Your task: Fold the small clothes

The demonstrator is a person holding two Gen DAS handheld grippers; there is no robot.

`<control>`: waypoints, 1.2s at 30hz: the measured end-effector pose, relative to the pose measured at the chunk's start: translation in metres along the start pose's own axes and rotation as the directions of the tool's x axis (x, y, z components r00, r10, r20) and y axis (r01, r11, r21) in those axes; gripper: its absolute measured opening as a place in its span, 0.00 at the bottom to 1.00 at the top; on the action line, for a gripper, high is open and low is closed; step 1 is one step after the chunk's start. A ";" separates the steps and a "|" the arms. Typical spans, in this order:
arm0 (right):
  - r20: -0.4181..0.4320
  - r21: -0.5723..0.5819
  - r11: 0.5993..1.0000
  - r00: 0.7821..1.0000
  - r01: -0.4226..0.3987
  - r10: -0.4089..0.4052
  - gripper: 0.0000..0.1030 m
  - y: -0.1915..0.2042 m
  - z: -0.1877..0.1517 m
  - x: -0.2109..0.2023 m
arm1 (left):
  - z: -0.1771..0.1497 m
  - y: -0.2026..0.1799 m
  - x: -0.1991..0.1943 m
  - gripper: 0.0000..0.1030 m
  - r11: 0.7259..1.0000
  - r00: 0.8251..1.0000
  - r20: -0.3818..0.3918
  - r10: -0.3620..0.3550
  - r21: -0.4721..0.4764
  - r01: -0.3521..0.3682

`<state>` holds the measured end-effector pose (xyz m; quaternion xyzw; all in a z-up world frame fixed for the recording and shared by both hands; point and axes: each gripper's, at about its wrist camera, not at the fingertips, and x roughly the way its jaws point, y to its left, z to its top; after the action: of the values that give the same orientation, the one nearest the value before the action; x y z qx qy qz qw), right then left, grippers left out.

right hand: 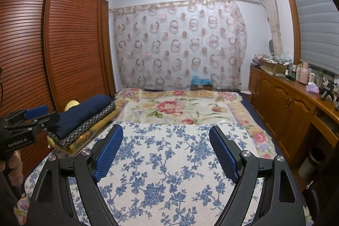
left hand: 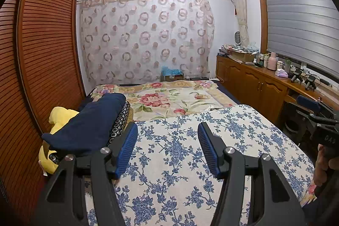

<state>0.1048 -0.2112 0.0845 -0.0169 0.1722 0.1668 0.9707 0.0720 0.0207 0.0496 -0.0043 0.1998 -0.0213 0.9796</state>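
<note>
Both tongs hang over the bed with nothing between their blue ribbed pads. The left tongs (left hand: 167, 147) fill the lower middle of the left wrist view, jaws apart over the white cloth with blue flower print (left hand: 180, 151) spread flat on the bed. The right tongs (right hand: 166, 148) stand wider apart in the lower middle of the right wrist view, over the same cloth (right hand: 169, 162). The stack of folded small clothes (left hand: 93, 126) lies at the left of both views, beside the blue-flowered cloth: a dark navy folded garment on top, a black piece patterned with pale rings under it, and yellowish fabric at the bottom (right hand: 84, 120). A yellow soft toy (left hand: 59, 118) sits at the far left of the stack, against the brown slatted wooden wardrobe (left hand: 42, 46). Beyond the cloth lies a cream blanket with red flowers (left hand: 165, 99). A long wooden cabinet (right hand: 286, 99) runs along the right edge.
</note>
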 end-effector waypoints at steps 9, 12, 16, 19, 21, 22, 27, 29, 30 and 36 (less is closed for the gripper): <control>0.000 0.000 1.000 1.000 0.001 -0.001 0.83 0.000 0.000 0.000 | 0.002 0.002 -0.001 0.57 1.000 1.000 0.004 0.006 0.001 -0.006; 0.001 0.000 1.000 1.000 0.000 0.000 0.83 0.000 0.000 0.000 | 0.003 0.004 -0.003 0.57 1.000 1.000 0.005 0.007 0.000 -0.007; 0.000 0.002 1.000 1.000 0.001 -0.001 0.83 0.000 0.001 0.000 | 0.003 0.005 -0.003 0.57 1.000 1.000 0.006 0.007 0.000 -0.007; 0.000 0.001 1.000 1.000 0.001 -0.001 0.83 -0.001 0.001 -0.001 | 0.004 0.006 -0.004 0.57 1.000 1.000 0.006 0.008 0.000 -0.008; 0.001 0.001 1.000 1.000 0.001 -0.001 0.83 -0.001 0.001 -0.001 | 0.003 0.006 -0.004 0.57 1.000 1.000 0.007 0.008 0.001 -0.008; 0.001 0.001 1.000 1.000 0.001 -0.001 0.83 -0.001 0.001 -0.001 | 0.003 0.006 -0.004 0.57 1.000 1.000 0.008 0.007 0.001 -0.007; 0.000 0.001 1.000 1.000 0.000 0.000 0.83 -0.002 0.001 -0.001 | 0.003 0.006 -0.004 0.57 1.000 1.000 0.008 0.007 0.001 -0.007; 0.001 0.000 1.000 1.000 0.000 0.000 0.83 -0.002 0.001 -0.001 | 0.005 0.009 -0.006 0.57 1.000 1.000 0.012 0.007 0.001 -0.007; 0.001 0.000 1.000 1.000 0.000 0.000 0.83 -0.002 0.001 -0.001 | 0.005 0.009 -0.007 0.57 1.000 1.000 0.013 0.007 0.001 -0.007; 0.000 0.001 1.000 1.000 0.000 0.000 0.83 -0.003 0.001 -0.001 | 0.006 0.010 -0.009 0.57 1.000 1.000 0.017 0.010 0.001 -0.010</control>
<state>0.1049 -0.2139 0.0860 -0.0162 0.1725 0.1668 0.9707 0.0667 0.0308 0.0582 -0.0030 0.1915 -0.0165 0.9813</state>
